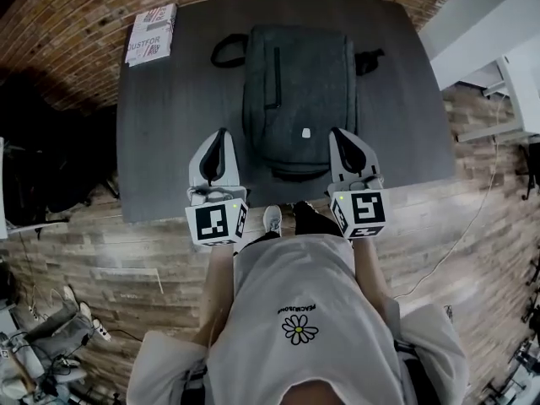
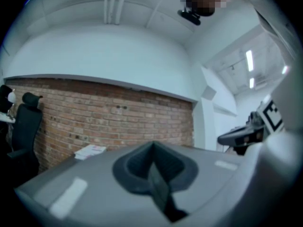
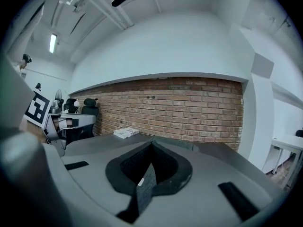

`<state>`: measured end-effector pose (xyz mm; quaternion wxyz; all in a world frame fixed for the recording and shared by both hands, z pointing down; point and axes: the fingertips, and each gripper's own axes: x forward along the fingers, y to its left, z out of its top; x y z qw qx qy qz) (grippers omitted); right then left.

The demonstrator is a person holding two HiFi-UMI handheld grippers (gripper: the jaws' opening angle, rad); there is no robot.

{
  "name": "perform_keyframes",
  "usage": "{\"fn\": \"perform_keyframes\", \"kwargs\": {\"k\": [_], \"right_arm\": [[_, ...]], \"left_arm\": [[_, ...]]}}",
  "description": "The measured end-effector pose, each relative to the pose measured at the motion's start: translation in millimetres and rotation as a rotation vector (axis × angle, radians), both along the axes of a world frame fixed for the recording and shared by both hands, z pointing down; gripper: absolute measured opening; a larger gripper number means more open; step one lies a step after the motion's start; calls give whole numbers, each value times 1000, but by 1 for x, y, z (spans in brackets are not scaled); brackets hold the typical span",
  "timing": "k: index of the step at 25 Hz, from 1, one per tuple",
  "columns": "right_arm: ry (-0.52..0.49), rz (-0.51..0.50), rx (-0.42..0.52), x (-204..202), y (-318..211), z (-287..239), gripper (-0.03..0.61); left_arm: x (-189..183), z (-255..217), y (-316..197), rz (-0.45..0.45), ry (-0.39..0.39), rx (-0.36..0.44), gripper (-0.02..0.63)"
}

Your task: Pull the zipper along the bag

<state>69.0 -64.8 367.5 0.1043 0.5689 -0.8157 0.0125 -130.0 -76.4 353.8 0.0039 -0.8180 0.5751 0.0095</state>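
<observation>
Between the left gripper (image 1: pixel 222 133) and the right gripper (image 1: pixel 337 132), stretching on ahead of their tips, lies the grey bag (image 1: pixel 297 91), whole only in the head view. Both pairs of jaws are together, empty; the gripper views look across the dark table (image 1: pixel 169 142) to a brick wall (image 3: pixel 189 108).

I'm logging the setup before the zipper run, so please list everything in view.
backpack: one, dark grey, lying flat mid-table
table: one, dark grey, in front of the person
flat box: one, white with red print, table's far left corner
brick wall: one, red-brown, beyond the table
office chair: one, black, left of the table
left gripper: one, grey with marker cube, left of the backpack's near end, jaws together, empty
right gripper: one, grey with marker cube, right of the backpack's near end, jaws together, empty
T-shirt: one, white with daisy print, on the person
</observation>
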Motion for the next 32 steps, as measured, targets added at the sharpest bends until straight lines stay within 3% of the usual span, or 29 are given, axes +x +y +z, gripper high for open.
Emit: {"fn": "perform_keyframes", "kwargs": {"k": [5,14,18,23,32], "right_arm": [[7,-41,-17,-5,-20,7,2],[46,-43,-93,9,-52,28,2],[83,-47,-155,15,-74,45,2],[132,-54,-274,17,-83,79,2],[226,-14,-381,42,-89,119,2]], "left_arm": [[9,-4,-19,1,-11,16,-2],[7,15,-49,-8,-20,-26,-2],[20,61,-62,98,-4,-171,0],[55,138,-46,270,-91,-415,-2],[83,160,-44,352,-91,-515,-2]]}}
